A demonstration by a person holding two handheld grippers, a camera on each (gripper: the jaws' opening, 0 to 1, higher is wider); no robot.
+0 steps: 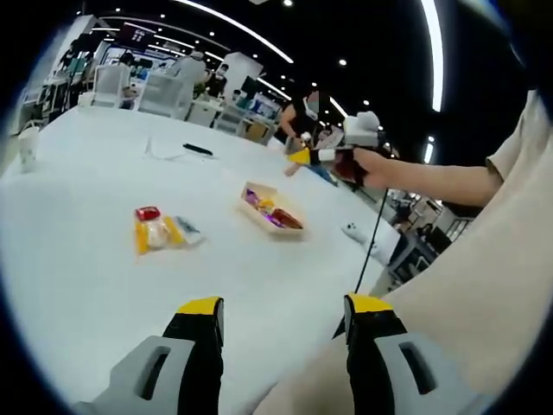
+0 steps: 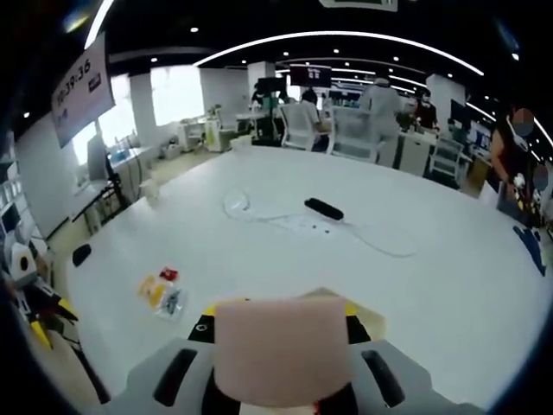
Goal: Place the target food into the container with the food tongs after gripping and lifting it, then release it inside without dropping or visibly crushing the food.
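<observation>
In the left gripper view, the left gripper (image 1: 285, 316) hangs above the white table (image 1: 78, 285) with its yellow-tipped jaws set wide apart and nothing between them. Well ahead of those jaws lie a small cluster of wrapped snacks (image 1: 160, 228), yellow and red, and farther on an open cardboard tray (image 1: 270, 210) holding colourful food items; the two are apart from each other. Beyond the tray, the right gripper (image 1: 304, 156) is held in a hand (image 1: 373, 167) above the table's far side. In the right gripper view, a pale pink block (image 2: 281, 350) sits clamped between the jaws of the right gripper (image 2: 281, 328), covering their tips. Far past it on the table lie the snack packets (image 2: 161, 291), a black remote-like object (image 2: 324, 208) and a white cable (image 2: 259, 212).
</observation>
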